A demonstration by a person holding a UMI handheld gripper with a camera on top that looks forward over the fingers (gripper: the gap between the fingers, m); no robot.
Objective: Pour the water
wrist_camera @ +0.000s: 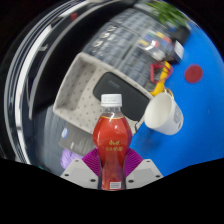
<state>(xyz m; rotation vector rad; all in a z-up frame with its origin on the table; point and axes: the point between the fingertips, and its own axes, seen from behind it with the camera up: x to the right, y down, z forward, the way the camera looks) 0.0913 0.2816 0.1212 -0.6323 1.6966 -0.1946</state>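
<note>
My gripper [112, 172] is shut on a clear bottle [112, 140] with a white cap and a red label, filled with red liquid. The purple pads [92, 160] press on its lower body from both sides, and the bottle stands upright between them. A white paper cup [163, 113] is just to the right of the bottle's shoulder, tilted so that its open mouth faces me. The whole scene looks tilted, with the blue table surface [185, 140] showing behind the cup.
A grey tray-like container [85, 90] with a dark inside lies beyond the bottle on the left. Farther back on the blue table sit small colourful items [158, 45] and a red round object [193, 73]. A plant [165, 12] is at the far end.
</note>
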